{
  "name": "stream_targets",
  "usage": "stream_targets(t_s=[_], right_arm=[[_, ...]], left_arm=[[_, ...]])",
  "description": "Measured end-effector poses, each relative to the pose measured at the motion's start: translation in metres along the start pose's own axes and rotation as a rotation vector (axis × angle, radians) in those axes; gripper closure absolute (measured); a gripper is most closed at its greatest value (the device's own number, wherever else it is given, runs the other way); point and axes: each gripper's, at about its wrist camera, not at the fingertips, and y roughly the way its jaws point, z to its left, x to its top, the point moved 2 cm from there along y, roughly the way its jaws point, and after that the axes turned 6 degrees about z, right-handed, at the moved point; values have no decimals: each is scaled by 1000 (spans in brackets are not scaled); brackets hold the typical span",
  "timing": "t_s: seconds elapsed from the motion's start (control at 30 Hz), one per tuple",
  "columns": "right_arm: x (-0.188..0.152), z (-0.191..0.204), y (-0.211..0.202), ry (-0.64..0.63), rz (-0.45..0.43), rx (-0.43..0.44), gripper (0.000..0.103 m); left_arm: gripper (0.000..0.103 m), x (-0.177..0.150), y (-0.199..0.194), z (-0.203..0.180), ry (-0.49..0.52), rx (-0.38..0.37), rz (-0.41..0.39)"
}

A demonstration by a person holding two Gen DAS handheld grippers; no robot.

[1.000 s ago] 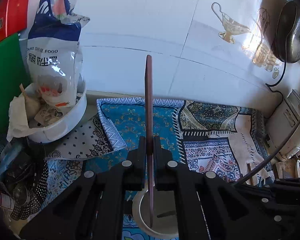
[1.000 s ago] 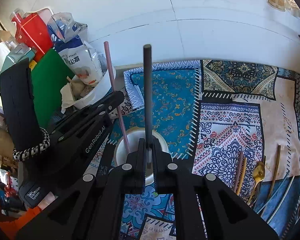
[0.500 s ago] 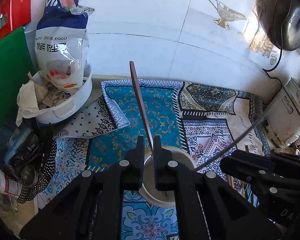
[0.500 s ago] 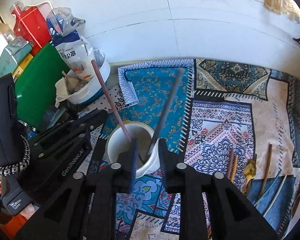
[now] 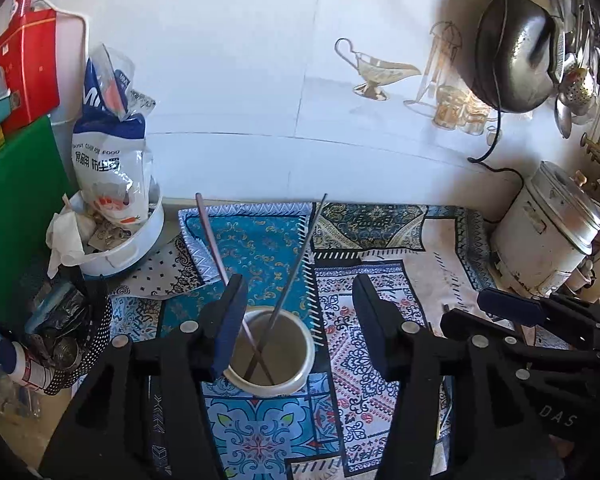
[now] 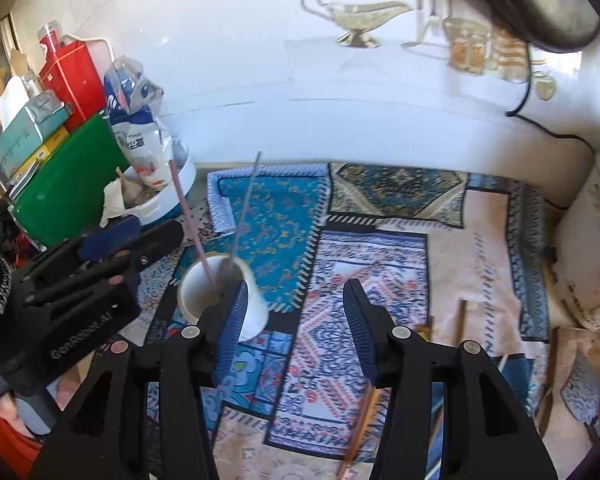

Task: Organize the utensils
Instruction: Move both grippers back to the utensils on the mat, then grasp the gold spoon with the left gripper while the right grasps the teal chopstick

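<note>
A white cup (image 5: pixel 308 364) stands on the patterned mats with two chopsticks crossed inside it. One is a reddish chopstick (image 5: pixel 212 236) leaning left, the other a grey chopstick (image 5: pixel 304 250) leaning right. My left gripper (image 5: pixel 300 320) hovers above the cup, its jaws opening, with no pad touching either stick. In the right wrist view the cup (image 6: pixel 256 312) sits left of my right gripper (image 6: pixel 294 320), whose jaws are also opening with nothing between them. The reddish chopstick (image 6: pixel 191 220) and grey chopstick (image 6: pixel 244 208) rest free in the cup. More wooden utensils (image 6: pixel 462 320) lie on the mat at the right.
At the left stand a white tub (image 5: pixel 120 248) holding a food bag, and a green board (image 5: pixel 16 208). A rice cooker (image 5: pixel 548 240) stands at the right, with a dark wok (image 5: pixel 516 52) hanging on the tiled wall above it. A black dotted basket (image 5: pixel 88 344) sits at the near left.
Both grippers were shut on upright chopsticks over the cup. They have since opened and pulled up and back, and the two sticks now lean crossed in the cup.
</note>
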Motion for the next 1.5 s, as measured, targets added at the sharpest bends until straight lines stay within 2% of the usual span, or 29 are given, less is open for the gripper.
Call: stream_targets(t_s=[0.17, 0.47, 0.7, 0.93, 1.07, 1.2, 1.3, 1.5], right_arm=[[-12, -34, -22, 59, -37, -47, 54], [-45, -114, -47, 201, -39, -167, 54], [-78, -165, -42, 284, 27, -238, 54], [-106, -185, -19, 309, 119, -235, 54], [-116, -188, -8, 301, 154, -222, 54], [-124, -192, 2, 300, 182, -201, 54], [-127, -195, 9, 303, 199, -186, 54], [-132, -200, 21, 312, 230, -151, 54]], left_arm=[[34, 0, -3, -31, 20, -29, 0], [34, -11, 27, -90, 90, -75, 88], [34, -33, 74, -124, 128, -98, 221], [34, -67, 131, -141, 125, -76, 387], [54, -83, 158, -146, 134, -81, 481], [73, -93, 180, -151, 116, -127, 563], [81, -96, 190, -155, 94, -173, 601], [84, -95, 202, -164, 90, -196, 615]])
